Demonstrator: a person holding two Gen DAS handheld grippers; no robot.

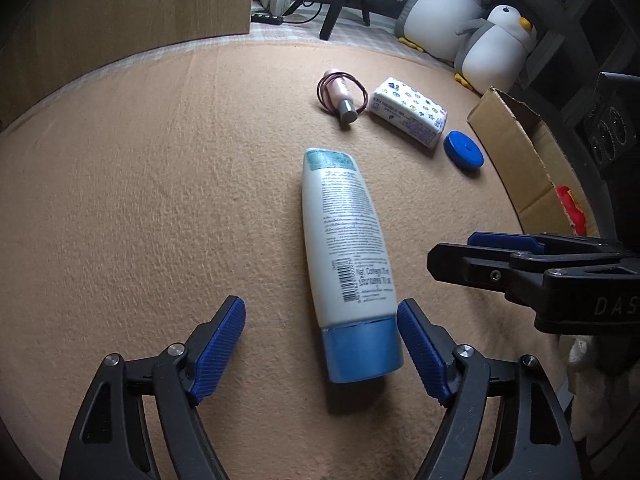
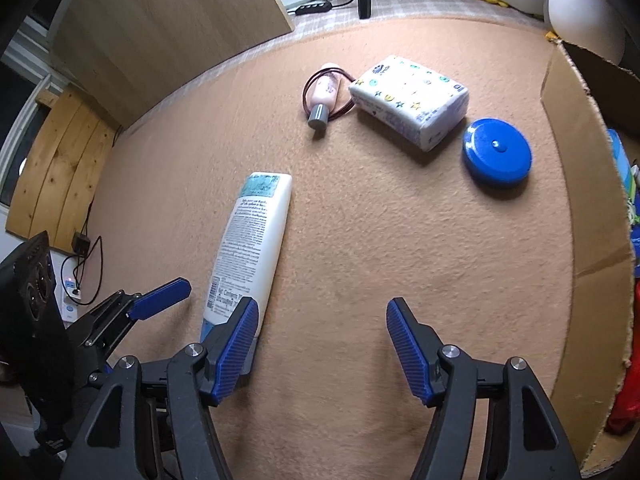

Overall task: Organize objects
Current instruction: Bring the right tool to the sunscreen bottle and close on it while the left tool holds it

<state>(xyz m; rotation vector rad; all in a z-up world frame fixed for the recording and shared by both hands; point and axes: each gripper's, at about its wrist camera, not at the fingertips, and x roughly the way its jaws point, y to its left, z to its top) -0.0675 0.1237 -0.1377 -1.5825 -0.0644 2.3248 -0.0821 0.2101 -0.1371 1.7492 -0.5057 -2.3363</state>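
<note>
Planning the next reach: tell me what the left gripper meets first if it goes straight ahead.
The white lotion tube: its blue cap already lies between the open left gripper fingers, so contact looks immediate, though height is unclear.

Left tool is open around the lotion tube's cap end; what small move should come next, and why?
Probably close the left tool on the lotion tube. Its blue cap end already lies between the open fingers, nearer the right one, and the tube rests flat on the mat. The right tool is open and empty beside it.
</note>
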